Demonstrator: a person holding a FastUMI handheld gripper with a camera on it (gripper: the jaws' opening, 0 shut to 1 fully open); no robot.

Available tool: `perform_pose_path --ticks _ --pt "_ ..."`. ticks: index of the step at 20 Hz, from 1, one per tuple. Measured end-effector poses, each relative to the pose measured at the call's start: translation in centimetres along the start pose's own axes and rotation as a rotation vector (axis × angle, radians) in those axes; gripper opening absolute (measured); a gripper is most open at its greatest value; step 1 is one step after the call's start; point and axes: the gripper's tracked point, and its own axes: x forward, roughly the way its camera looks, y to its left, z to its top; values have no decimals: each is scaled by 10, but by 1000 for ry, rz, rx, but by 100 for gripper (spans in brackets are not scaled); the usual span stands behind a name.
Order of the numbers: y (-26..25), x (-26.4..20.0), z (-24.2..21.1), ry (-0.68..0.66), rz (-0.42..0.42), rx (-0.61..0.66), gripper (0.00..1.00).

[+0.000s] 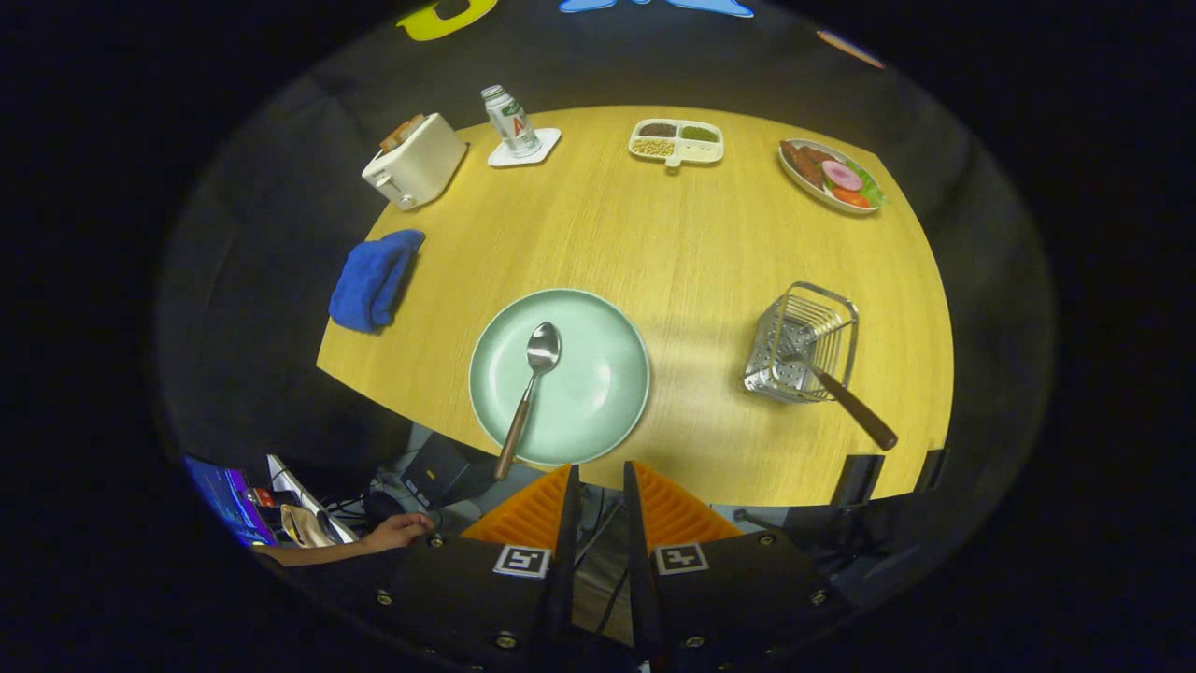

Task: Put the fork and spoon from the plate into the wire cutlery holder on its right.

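A pale green plate lies on the wooden table just ahead of my fingers. On it rests a spoon with a metal bowl and a brown handle that reaches over the plate's near rim. To the plate's right stands the wire cutlery holder. The fork leans in it, brown handle sticking out toward me and to the right. My gripper hovers high above the table's near edge, slightly open with a narrow gap and nothing between its fingers.
At the far side stand a white toaster, a can on a white coaster, a divided dish of grains and a plate of food. A blue cloth lies at the left edge. A person's hand rests below the table.
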Motion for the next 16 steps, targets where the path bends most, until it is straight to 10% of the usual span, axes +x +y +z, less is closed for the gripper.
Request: perform_pose_path --ticks 16 --pt "80 110 3 163 104 2 33"
